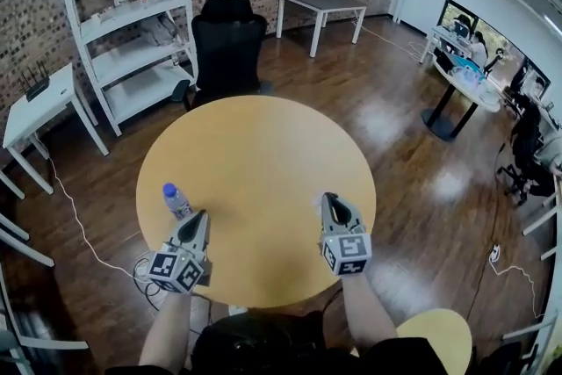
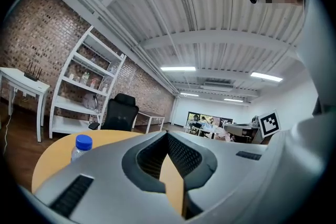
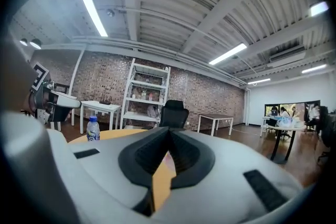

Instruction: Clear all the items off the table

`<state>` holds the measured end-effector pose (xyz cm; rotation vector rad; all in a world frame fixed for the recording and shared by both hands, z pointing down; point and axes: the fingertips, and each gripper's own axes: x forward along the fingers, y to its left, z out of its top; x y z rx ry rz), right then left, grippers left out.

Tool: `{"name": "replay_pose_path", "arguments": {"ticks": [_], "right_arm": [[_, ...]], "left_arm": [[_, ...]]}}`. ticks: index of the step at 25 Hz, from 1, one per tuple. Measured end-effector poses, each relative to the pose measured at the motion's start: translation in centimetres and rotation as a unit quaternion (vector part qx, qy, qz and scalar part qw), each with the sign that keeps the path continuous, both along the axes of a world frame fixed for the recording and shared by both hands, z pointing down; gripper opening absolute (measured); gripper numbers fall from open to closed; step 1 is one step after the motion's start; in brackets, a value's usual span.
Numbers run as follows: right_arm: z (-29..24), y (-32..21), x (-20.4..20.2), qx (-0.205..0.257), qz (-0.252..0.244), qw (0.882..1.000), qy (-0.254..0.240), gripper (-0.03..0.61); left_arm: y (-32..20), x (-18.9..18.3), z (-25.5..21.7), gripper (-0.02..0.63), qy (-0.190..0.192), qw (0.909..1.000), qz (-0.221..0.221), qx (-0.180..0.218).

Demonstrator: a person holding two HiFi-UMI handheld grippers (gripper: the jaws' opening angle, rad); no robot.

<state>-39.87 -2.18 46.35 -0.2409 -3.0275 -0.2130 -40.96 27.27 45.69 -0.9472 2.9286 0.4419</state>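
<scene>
A clear water bottle (image 1: 176,200) with a blue cap stands upright near the left edge of the round yellow table (image 1: 255,145). It is the only item I see on the tabletop. My left gripper (image 1: 198,217) hovers just right of the bottle, shut and empty. My right gripper (image 1: 332,199) is over the table's near right part, shut with nothing in it. In the left gripper view the bottle (image 2: 81,147) shows to the left of the gripper (image 2: 167,132). In the right gripper view the bottle (image 3: 93,129) stands far left of the gripper (image 3: 169,128).
A black office chair (image 1: 227,44) stands at the table's far side. White shelving (image 1: 132,22) and a white side table (image 1: 39,105) are at the left, a grey table (image 1: 320,4) at the back. Cables (image 1: 79,224) trail on the wooden floor. Desks with people are at the right.
</scene>
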Motion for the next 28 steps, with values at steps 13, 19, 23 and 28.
{"name": "replay_pose_path", "arguments": {"ticks": [13, 19, 23, 28], "right_arm": [[6.1, 4.8, -1.6, 0.016, 0.02, 0.997, 0.077, 0.002], [11.8, 3.8, -2.1, 0.005, 0.022, 0.99, 0.139, 0.002], [16.8, 3.0, -3.5, 0.014, 0.009, 0.983, 0.181, 0.002], [21.6, 2.2, -4.1, 0.007, -0.003, 0.974, 0.227, 0.002]], "left_arm": [[2.7, -2.4, 5.9, 0.0, 0.059, 0.9973, 0.043, -0.01], [1.7, -3.0, 9.2, 0.0, 0.11, 0.9925, 0.048, -0.025], [0.5, -3.7, 12.0, 0.0, 0.14, 0.9884, 0.043, -0.041], [-0.3, -3.7, 15.4, 0.0, 0.185, 0.9811, 0.023, -0.051]]}}
